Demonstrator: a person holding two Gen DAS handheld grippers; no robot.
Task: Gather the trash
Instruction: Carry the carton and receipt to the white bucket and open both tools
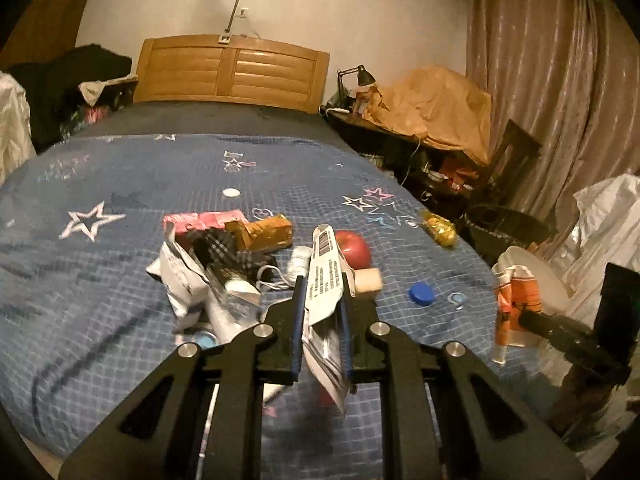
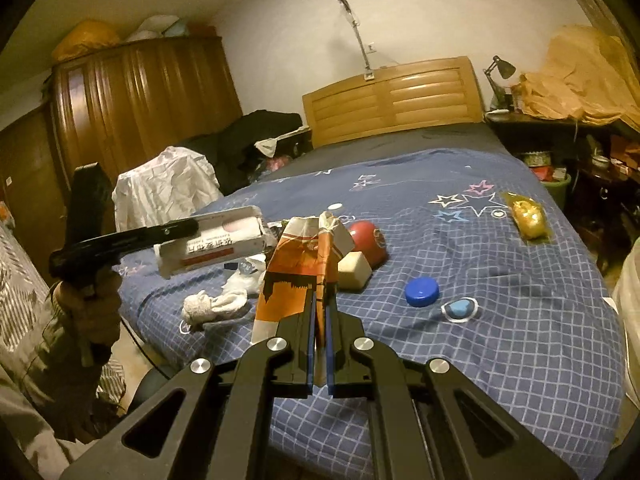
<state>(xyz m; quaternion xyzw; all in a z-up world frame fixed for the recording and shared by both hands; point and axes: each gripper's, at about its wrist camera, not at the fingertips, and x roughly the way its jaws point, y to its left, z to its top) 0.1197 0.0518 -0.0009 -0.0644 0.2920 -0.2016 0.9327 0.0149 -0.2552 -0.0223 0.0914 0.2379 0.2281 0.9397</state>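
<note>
My left gripper [image 1: 322,292] is shut on a flattened white carton [image 1: 326,264] printed with a barcode, held up above the bed. The right wrist view shows that same white carton [image 2: 212,240] in the left gripper [image 2: 192,226], held by a hand at the left. My right gripper [image 2: 320,300] is shut on a crumpled orange and white paper carton [image 2: 296,276], also lifted off the bed. In the left wrist view this orange carton [image 1: 516,300] hangs from the right gripper [image 1: 524,316] at the right edge.
On the blue star bedspread [image 1: 100,280] lie a pile of wrappers [image 1: 200,272], a pink box [image 1: 204,220], a brown box [image 1: 268,232], a red apple [image 2: 368,240], a cream block [image 2: 354,270], a blue cap [image 2: 421,291] and a gold wrapper [image 2: 528,216]. A black bin [image 1: 504,228] stands beside the bed.
</note>
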